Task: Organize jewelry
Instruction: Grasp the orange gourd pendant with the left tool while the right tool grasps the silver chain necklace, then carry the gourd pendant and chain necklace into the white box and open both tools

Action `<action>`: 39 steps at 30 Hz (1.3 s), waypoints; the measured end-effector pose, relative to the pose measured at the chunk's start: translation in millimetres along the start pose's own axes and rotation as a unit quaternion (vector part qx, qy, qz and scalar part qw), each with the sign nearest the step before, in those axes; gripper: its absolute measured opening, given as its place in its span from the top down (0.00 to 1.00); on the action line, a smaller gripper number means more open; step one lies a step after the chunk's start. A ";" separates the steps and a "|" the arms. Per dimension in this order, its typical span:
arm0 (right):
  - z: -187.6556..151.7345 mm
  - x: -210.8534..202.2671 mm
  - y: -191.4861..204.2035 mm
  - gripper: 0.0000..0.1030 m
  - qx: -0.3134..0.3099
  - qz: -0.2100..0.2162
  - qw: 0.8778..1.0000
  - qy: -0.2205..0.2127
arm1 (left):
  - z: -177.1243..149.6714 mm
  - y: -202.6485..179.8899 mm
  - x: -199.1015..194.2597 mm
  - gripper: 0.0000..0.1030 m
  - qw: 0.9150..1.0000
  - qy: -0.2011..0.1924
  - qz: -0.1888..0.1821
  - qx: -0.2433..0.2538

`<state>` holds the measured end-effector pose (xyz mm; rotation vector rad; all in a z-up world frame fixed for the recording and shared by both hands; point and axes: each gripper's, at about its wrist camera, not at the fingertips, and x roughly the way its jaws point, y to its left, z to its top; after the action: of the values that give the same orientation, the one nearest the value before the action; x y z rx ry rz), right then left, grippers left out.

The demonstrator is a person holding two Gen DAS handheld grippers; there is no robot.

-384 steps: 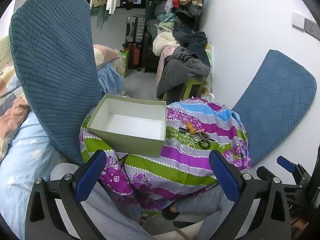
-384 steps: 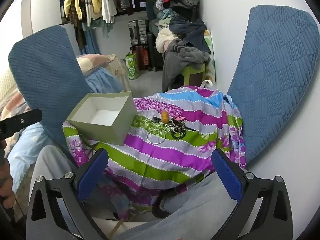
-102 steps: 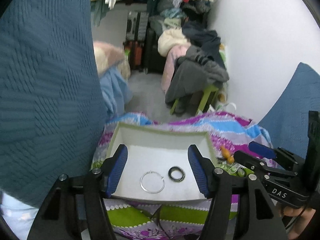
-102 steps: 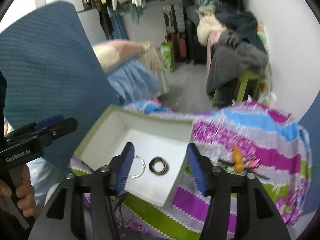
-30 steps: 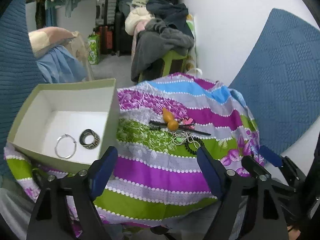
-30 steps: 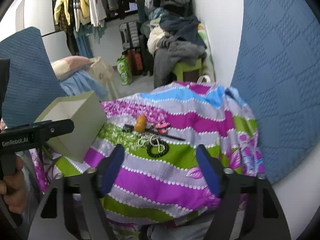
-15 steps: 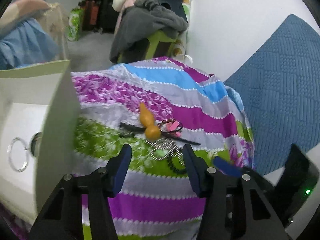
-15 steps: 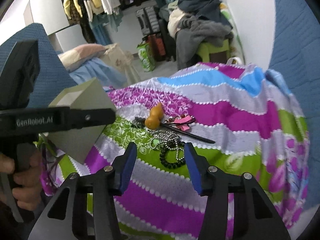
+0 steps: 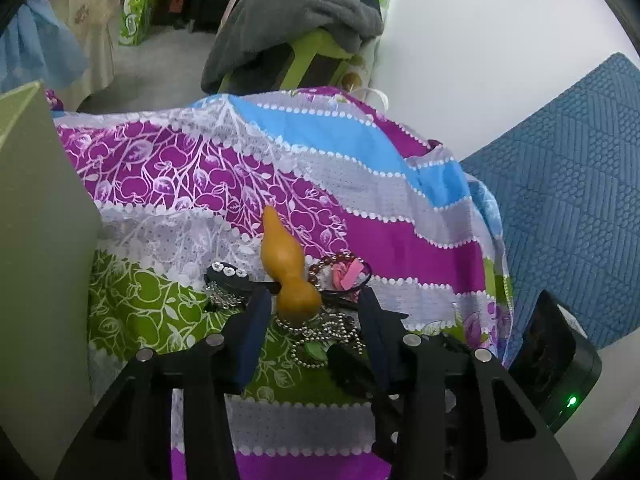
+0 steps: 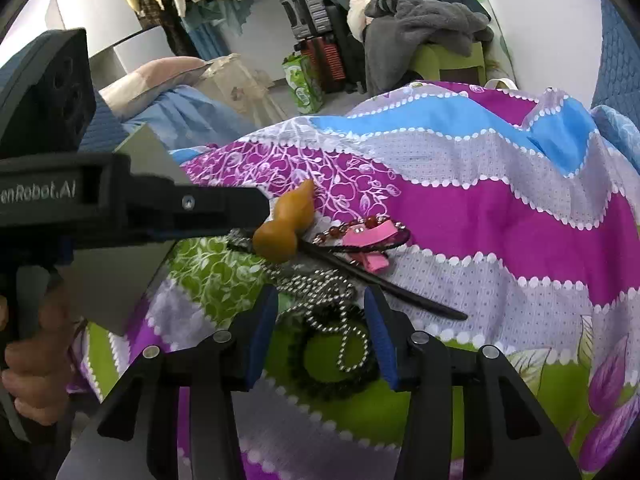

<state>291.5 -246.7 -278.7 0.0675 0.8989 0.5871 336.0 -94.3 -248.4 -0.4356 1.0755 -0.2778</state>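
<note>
2 claws are closing over 1 jewelry pile at lower centre of both views, neither yet pressing on anything. At far left stands the green box [image 9: 36,240], close beside the pile and liable to be knocked. The left claw [image 9: 310,304] straddles the orange gourd pendant [image 9: 288,272]; it should close on the bulb alone, clear of the black hair stick [image 9: 240,284] beneath. The right claw [image 10: 320,308] brackets the silver ball chain [image 10: 320,284] lying across the black bead bracelet [image 10: 336,384]; tangling is the likely fault. A pink clip [image 10: 370,240] lies just right. All rests on the striped cloth [image 9: 400,240].
</note>
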 end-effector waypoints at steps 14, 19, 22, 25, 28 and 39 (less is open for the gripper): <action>0.7 4.8 6.9 0.94 -0.017 0.002 1.000 0.008 | -0.2 3.6 22.4 0.54 1.000 0.008 -0.003 0.016; 0.5 2.0 7.1 0.95 -0.016 -0.003 1.000 0.008 | 0.4 5.2 27.7 0.57 1.000 0.003 -0.006 0.009; 1.1 -1.3 7.7 0.95 -0.017 -0.007 1.000 0.006 | -0.3 2.7 31.1 0.66 1.000 0.004 -0.005 0.016; 1.2 -4.6 10.3 0.95 -0.018 -0.010 1.000 0.005 | -1.0 4.0 36.0 0.73 1.000 0.005 -0.003 0.007; 1.2 -8.2 12.2 0.95 -0.019 -0.015 1.000 0.004 | -1.8 4.4 32.9 0.74 1.000 -0.009 0.002 0.006; 6.4 -35.1 22.5 0.95 -0.021 -0.040 0.999 -0.027 | -6.1 -2.3 -17.1 0.74 0.999 -0.034 0.009 0.024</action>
<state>269.4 -244.5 -242.8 0.0105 0.8331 0.5273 322.9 -90.3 -236.4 -0.3907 1.0038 -0.2711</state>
